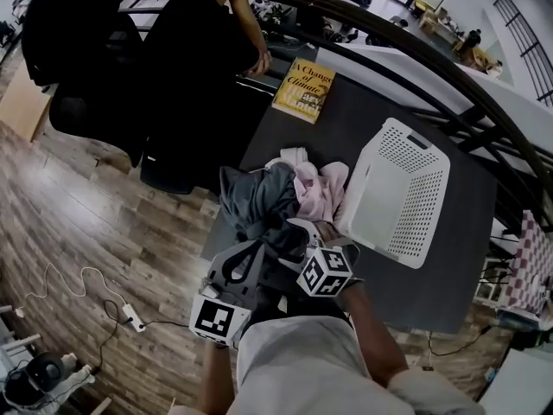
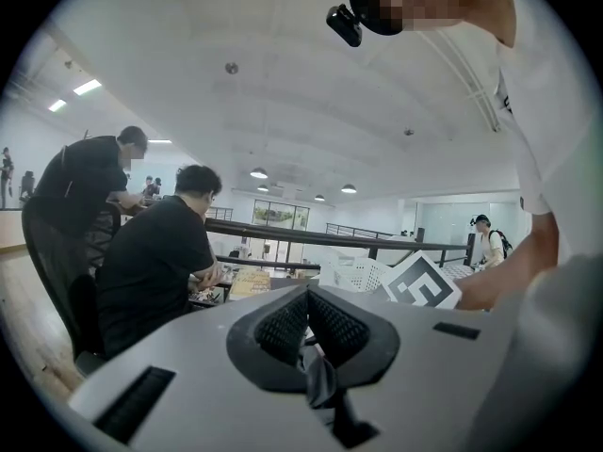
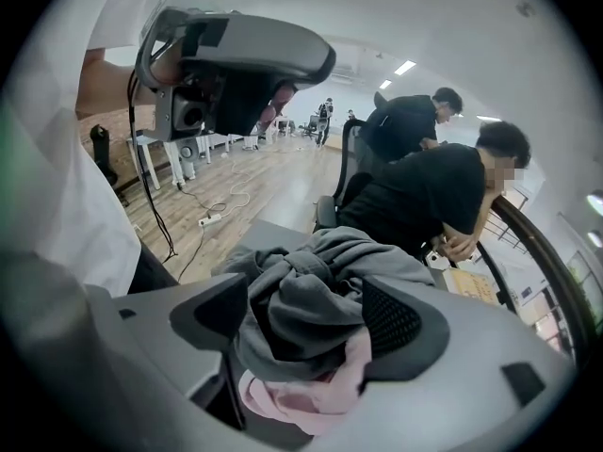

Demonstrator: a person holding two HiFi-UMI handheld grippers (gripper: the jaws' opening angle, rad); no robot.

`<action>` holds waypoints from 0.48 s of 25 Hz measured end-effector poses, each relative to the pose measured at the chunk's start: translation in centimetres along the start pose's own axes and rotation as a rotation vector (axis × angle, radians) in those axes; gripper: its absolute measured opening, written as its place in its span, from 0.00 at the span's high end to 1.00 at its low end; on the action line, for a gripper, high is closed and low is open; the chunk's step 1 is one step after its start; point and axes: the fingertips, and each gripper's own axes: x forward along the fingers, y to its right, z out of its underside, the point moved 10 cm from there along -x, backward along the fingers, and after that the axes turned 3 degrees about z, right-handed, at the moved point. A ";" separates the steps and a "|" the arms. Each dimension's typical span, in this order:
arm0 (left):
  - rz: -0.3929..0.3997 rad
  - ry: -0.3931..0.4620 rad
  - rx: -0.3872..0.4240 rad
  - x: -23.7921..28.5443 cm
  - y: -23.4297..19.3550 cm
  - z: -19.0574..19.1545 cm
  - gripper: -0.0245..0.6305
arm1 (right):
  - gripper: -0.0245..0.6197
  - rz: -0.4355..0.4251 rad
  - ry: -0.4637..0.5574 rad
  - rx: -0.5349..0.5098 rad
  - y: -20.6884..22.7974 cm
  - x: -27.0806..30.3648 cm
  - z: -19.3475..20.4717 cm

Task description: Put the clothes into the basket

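Okay, starting closest in. On the left gripper (image 2: 308, 323), pads pressed together with a thin twist of the grey garment (image 2: 318, 384) pinched low between them. Only visible from the left gripper view; from the head view, just a grey body nosing into the pile.

Over on the right gripper (image 3: 306, 323), fingers spread wide, straddling a knotted lump of grey with the pink garment (image 3: 311, 394) bunched underneath, not squeezing. Hard to make out from the head view, tucked behind the marker cube (image 1: 324, 271).

Clothes heaped in one crumpled pile near the front edge of the dark table (image 1: 415, 292), grey on the left, pink on the right, just beside the white perforated basket (image 1: 402, 188), outside it.

Further back, a yellow book (image 1: 304, 89), then two people in black (image 1: 199, 59) at the far side.
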 end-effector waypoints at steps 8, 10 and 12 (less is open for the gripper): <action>-0.016 -0.006 -0.017 -0.2 -0.3 0.4 0.96 | 0.38 -0.072 -0.061 -0.033 -0.2 2.3 0.7; -0.021 -0.009 -0.021 -0.2 -0.3 0.5 0.96 | 0.38 -0.085 -0.068 -0.033 -0.2 2.8 0.9; -0.025 -0.012 -0.025 -0.3 -0.4 0.6 0.96 | 0.38 -0.101 -0.075 -0.033 -0.3 3.3 1.0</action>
